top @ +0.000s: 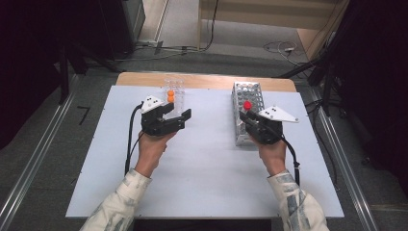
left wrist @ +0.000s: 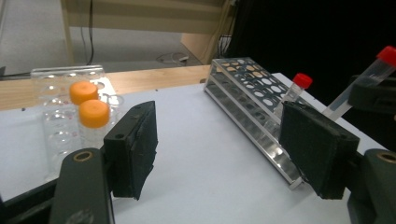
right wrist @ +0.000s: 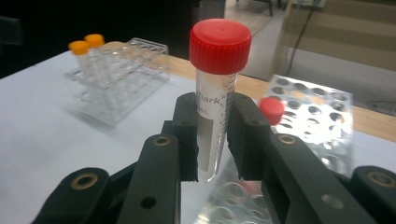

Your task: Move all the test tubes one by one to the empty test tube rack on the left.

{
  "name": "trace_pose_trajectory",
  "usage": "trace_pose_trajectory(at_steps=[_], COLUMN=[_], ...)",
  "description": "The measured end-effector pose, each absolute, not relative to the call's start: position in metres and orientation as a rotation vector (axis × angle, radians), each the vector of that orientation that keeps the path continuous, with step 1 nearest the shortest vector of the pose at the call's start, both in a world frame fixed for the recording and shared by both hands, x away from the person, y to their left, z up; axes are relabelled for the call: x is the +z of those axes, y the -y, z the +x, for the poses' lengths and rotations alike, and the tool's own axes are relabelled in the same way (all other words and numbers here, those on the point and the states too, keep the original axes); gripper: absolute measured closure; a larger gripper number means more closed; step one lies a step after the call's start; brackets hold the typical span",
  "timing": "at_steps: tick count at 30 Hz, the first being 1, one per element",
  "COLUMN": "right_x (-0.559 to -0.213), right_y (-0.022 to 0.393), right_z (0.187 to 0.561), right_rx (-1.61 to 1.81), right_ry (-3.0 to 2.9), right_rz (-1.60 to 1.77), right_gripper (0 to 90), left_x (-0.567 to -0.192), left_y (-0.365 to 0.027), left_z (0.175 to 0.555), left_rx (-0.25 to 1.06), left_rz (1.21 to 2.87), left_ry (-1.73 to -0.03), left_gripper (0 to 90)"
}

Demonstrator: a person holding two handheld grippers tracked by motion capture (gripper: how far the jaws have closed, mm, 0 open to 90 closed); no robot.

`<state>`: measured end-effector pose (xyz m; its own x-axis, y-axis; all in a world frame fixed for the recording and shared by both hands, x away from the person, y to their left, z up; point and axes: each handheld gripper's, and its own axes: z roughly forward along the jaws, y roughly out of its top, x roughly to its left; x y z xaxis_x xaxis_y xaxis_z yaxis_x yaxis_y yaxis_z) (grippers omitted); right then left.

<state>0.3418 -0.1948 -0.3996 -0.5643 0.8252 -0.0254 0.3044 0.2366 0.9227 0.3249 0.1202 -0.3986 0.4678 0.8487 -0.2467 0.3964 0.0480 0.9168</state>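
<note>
Jaws of the right gripper (right wrist: 212, 140) are clamped on a clear tube with a red cap (right wrist: 219, 44), holding it upright by its middle, just above the metal rack (right wrist: 322, 112) at the right of the table (top: 202, 159). Those of the left gripper (left wrist: 224, 149) stand well apart with nothing between them, hovering near the clear plastic rack (left wrist: 56, 135), which holds two orange-capped tubes (left wrist: 93, 114). The tube seems freshly lifted out of the metal rack, where a second red-capped tube (left wrist: 299, 86) stands in a hole. It looks like the carrying step: the next move probably calls for taking the tube across to the plastic rack and lining its pointed bottom up over a free hole. Faint printed markings run down its transparent side.
</note>
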Motion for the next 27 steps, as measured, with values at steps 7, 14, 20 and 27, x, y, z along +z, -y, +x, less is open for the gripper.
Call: trace_pose_trajectory(at_steps=[7,14,20,27], right_x=[-0.411,-0.427,-0.437,-0.437], right_y=[0.156,0.12,0.099,0.091], right_z=[0.338,0.338,0.334,0.332], right_rx=[1.33,1.334,1.331,1.337], right_ry=[-2.083,-2.162,-2.216,-2.232], right_rz=[0.966,0.925,0.89,0.862], right_gripper=[71.3,71.3,71.3,71.3], left_x=[-0.396,-0.4,-0.403,-0.407], left_y=[-0.11,-0.098,-0.092,-0.09], left_z=[0.32,0.318,0.317,0.319], left_rx=[0.459,0.408,0.376,0.384], left_rz=[1.584,1.642,1.68,1.707], left_ry=[-1.073,-1.011,-0.968,-0.959], left_gripper=[31.0,37.4,50.6,61.7])
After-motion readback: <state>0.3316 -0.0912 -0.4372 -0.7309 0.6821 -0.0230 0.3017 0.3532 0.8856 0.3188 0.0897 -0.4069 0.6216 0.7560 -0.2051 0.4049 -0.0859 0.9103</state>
